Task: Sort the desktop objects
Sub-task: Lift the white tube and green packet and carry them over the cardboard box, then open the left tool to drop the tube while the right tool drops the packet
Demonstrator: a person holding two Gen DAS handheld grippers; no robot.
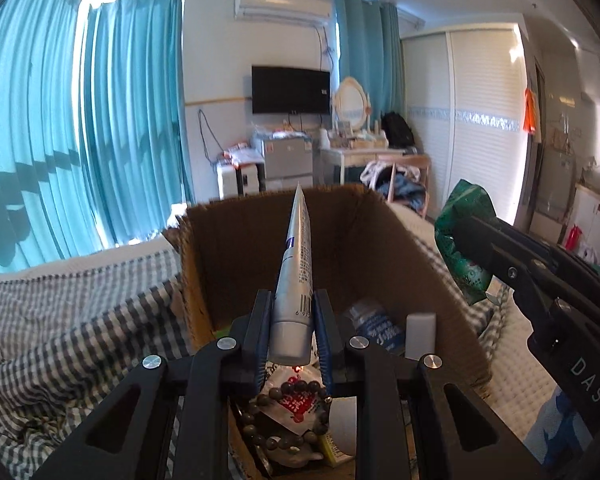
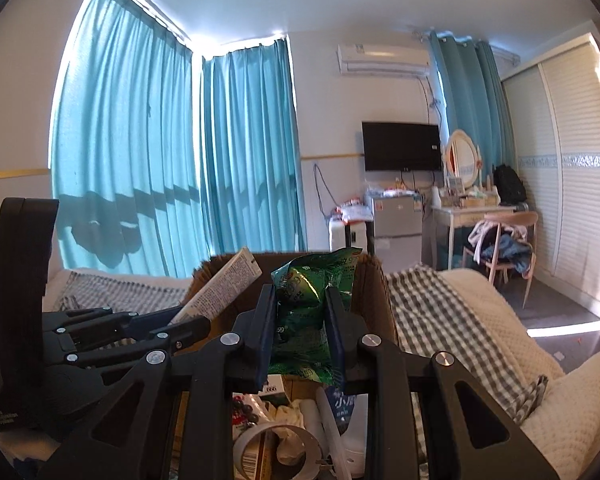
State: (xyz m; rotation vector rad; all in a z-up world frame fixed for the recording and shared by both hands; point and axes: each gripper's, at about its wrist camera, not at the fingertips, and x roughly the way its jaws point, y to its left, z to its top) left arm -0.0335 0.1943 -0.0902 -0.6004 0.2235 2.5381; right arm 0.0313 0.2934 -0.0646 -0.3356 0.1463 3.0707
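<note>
My left gripper point(image 1: 291, 300) is shut on a silver-white tube point(image 1: 296, 264), held cap-down above the open cardboard box point(image 1: 236, 248). In the right wrist view the left gripper point(image 2: 196, 322) holds the same tube point(image 2: 224, 288) at the left. My right gripper point(image 2: 300, 300) is shut on a green snack packet point(image 2: 308, 312), also over the box point(image 2: 374, 280). From the left wrist view that packet point(image 1: 460, 240) and the right gripper point(image 1: 466, 242) hang by the box's right wall. The box holds a bead bracelet point(image 1: 296, 412), a tape roll point(image 2: 276, 446) and other small items.
The box sits on a bed with a grey checked blanket point(image 1: 80, 320) and a white knitted cover point(image 2: 500, 320). Teal curtains point(image 2: 160, 160) hang behind. A TV point(image 2: 400, 146), small fridge point(image 2: 396, 220), dressing table and chair point(image 2: 504, 248) stand at the far wall.
</note>
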